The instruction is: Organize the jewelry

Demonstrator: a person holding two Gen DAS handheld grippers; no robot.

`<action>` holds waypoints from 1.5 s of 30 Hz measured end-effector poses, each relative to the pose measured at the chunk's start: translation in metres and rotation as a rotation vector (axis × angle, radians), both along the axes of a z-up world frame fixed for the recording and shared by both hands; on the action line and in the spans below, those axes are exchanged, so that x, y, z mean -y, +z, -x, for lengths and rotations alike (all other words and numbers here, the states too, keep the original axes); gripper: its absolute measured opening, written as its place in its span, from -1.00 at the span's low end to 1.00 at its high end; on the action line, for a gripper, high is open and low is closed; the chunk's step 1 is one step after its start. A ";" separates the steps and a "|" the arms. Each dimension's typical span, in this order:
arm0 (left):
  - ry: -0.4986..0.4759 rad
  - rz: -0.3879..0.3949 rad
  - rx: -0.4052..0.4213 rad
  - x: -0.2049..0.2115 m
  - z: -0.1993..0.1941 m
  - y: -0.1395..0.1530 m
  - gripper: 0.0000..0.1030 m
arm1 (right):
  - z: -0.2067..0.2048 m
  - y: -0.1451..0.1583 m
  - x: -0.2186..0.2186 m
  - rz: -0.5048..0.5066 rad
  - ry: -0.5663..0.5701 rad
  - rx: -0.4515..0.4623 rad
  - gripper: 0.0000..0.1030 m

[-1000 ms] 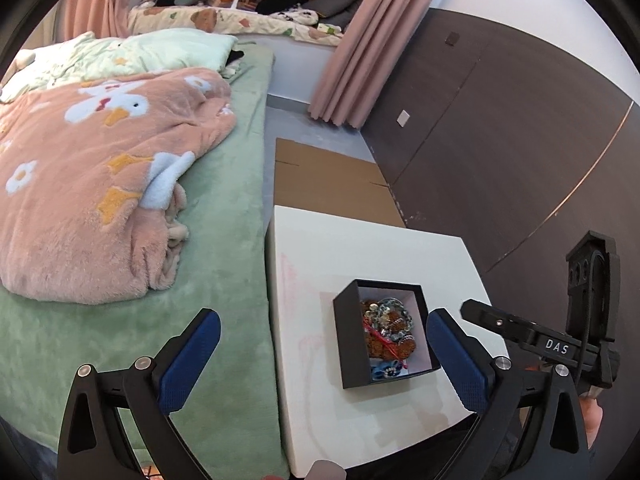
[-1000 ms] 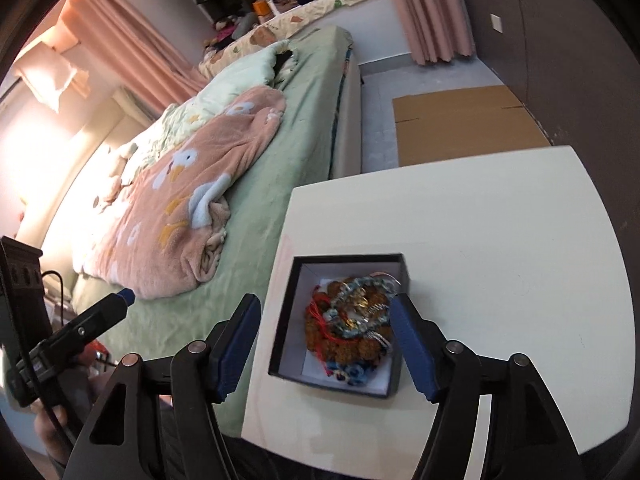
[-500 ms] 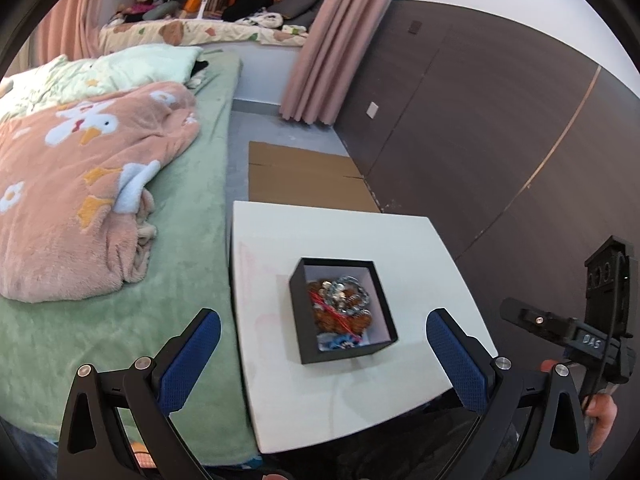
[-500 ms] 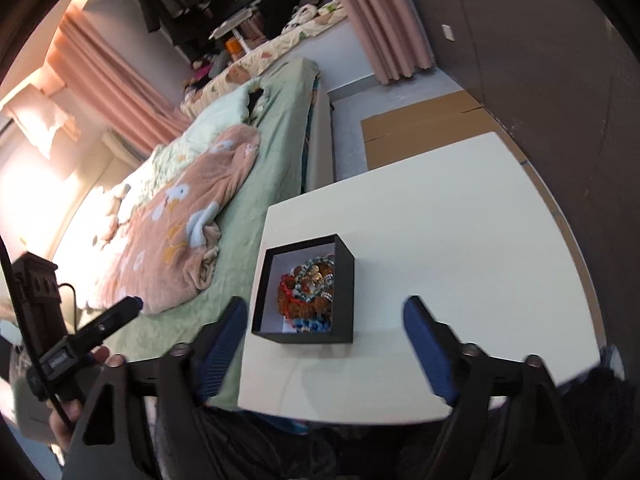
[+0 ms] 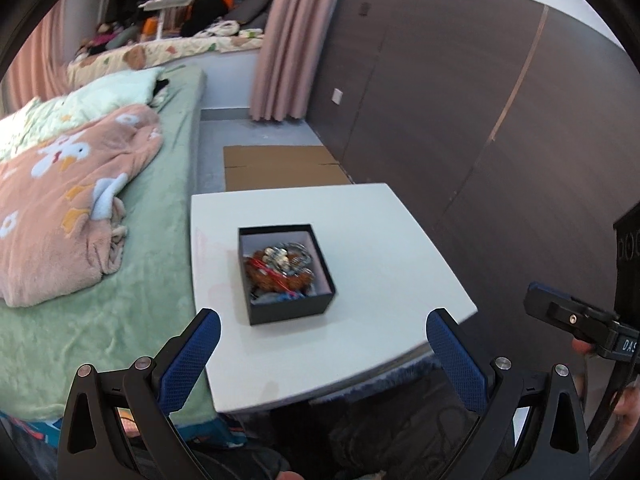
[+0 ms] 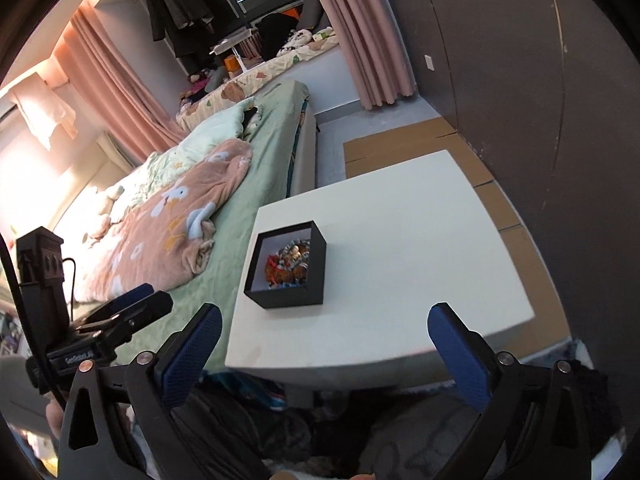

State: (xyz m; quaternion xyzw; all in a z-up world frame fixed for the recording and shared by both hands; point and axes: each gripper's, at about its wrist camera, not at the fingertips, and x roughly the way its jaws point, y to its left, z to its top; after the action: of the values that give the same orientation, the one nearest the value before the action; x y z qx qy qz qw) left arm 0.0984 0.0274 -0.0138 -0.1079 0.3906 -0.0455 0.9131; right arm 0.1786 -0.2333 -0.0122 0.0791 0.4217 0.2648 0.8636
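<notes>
A: Right gripper: jaws are seen spread wide and opening, nothing between them. Left gripper: likewise held wide, empty.

B: Jewelry?

A: It is heaped inside the black box, which is set on the white table, just beside the bed, well apart from both grippers.

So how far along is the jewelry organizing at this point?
Looks essentially done: the jewelry sits piled inside the open black box on the white table, and nothing loose shows on the tabletop. Nothing is in hand: the left tongs stand open and empty, and the right tongs are opening with nothing between them. No lid is visible, so little seems left.
</notes>
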 end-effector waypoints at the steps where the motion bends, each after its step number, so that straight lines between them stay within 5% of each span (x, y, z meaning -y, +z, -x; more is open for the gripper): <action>1: -0.006 -0.003 0.001 0.004 0.004 0.001 0.99 | 0.004 0.001 0.002 0.000 -0.001 0.006 1.00; 20: -0.038 -0.072 0.059 0.031 0.052 0.026 0.99 | 0.063 0.014 0.029 0.017 -0.040 0.078 1.00; 45: -0.051 -0.106 0.076 0.045 0.071 0.035 0.99 | 0.082 0.023 0.045 0.008 -0.044 0.094 1.00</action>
State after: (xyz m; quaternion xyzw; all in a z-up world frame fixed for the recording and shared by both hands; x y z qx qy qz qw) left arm 0.0272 -0.0173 0.0211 -0.0475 0.3603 -0.0519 0.9302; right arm 0.0969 -0.2781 0.0106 0.0725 0.3798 0.2474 0.8884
